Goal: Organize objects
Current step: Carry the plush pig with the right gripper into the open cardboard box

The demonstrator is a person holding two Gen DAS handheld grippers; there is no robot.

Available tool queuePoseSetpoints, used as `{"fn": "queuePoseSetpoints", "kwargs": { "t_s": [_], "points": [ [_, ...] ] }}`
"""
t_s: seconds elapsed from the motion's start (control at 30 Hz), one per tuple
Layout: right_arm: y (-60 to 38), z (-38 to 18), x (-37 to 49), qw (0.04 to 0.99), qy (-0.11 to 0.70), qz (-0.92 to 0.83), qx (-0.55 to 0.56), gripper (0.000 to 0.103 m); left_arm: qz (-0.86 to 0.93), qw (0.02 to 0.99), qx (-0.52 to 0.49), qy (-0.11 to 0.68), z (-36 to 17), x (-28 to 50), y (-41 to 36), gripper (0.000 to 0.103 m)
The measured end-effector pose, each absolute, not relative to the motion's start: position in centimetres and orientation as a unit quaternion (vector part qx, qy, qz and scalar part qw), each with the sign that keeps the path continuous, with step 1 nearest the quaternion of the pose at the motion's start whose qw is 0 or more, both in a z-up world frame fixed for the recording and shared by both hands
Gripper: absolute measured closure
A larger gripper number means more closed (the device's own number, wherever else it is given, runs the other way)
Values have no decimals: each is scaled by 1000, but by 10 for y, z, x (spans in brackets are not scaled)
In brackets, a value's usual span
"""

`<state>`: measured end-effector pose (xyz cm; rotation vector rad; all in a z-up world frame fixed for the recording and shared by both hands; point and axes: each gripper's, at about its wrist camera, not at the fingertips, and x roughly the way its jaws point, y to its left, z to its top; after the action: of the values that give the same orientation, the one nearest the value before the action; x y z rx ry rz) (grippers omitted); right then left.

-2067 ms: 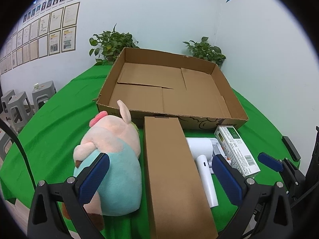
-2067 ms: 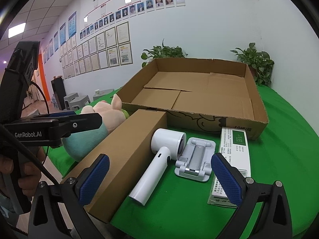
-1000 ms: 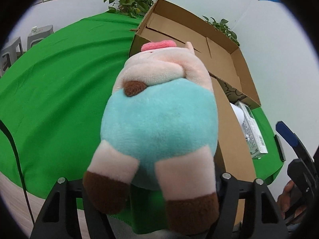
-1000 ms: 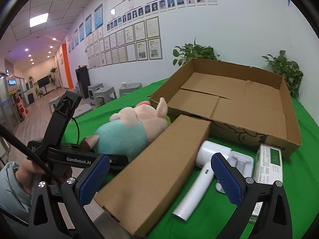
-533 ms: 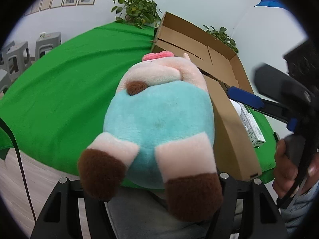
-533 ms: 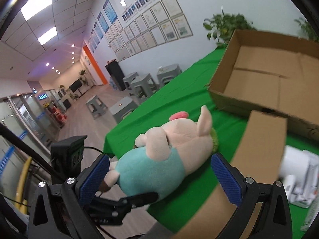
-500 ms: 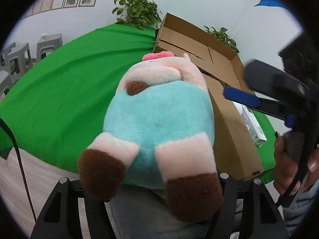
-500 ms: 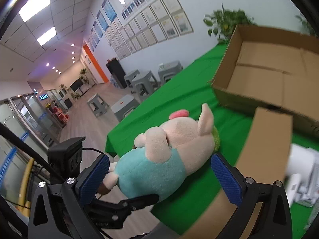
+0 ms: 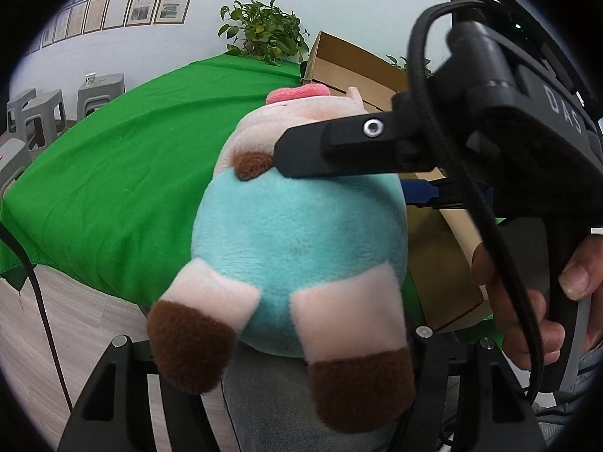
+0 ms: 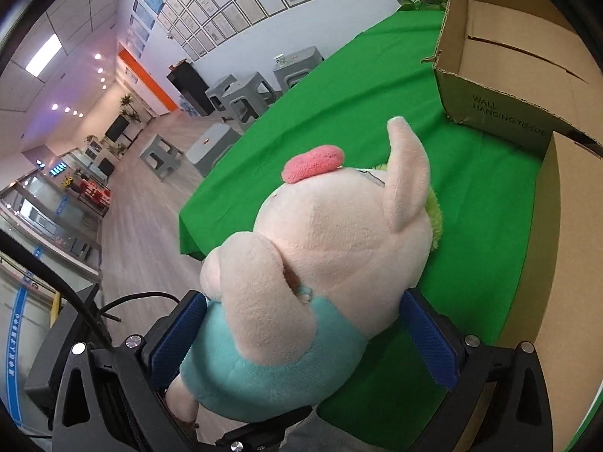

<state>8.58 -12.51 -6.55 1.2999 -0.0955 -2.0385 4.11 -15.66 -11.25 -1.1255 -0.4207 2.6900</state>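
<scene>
A plush pig (image 9: 297, 233) with a teal body and brown feet fills the left wrist view, its feet toward the camera. My left gripper (image 9: 271, 335) is shut on its lower body, pads hidden behind the legs. From the right, a hand (image 9: 527, 301) brings my right gripper in; one black finger (image 9: 339, 150) lies across the pig's back. In the right wrist view the plush pig (image 10: 339, 256) sits between the blue pads (image 10: 177, 339) of my right gripper (image 10: 303, 339), whose jaws stand wide and open around it.
A green-clothed table (image 10: 339, 94) carries a shallow open cardboard box (image 10: 508, 75) at the back and a long brown carton (image 10: 565, 245) just right of the pig. Grey stools (image 10: 245, 98) stand on the floor to the left. A black cable (image 9: 41, 301) hangs at left.
My right gripper has swung in from the right and come down around the pig's body. The left gripper still holds the pig, which has shifted little.
</scene>
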Motion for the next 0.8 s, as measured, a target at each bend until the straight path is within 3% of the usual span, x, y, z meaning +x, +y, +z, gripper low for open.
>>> {"fn": "queuePoseSetpoints", "kwargs": {
  "t_s": [0.07, 0.27, 0.4, 0.8],
  "points": [
    [-129, -71, 84, 350, -35, -792, 499, 2, 912, 94, -375, -137, -111, 41, -154, 38],
    [-134, -78, 82, 370, -36, -792, 484, 22, 931, 55, -351, -88, -103, 44, -139, 40],
    [-122, -54, 89, 394, -30, -799, 454, 33, 944, 28, -326, -46, -89, 43, -126, 40],
    [-48, 22, 60, 384, -83, -851, 349, 39, 964, 57, -253, 54, -30, -13, -64, 40]
  ]
}}
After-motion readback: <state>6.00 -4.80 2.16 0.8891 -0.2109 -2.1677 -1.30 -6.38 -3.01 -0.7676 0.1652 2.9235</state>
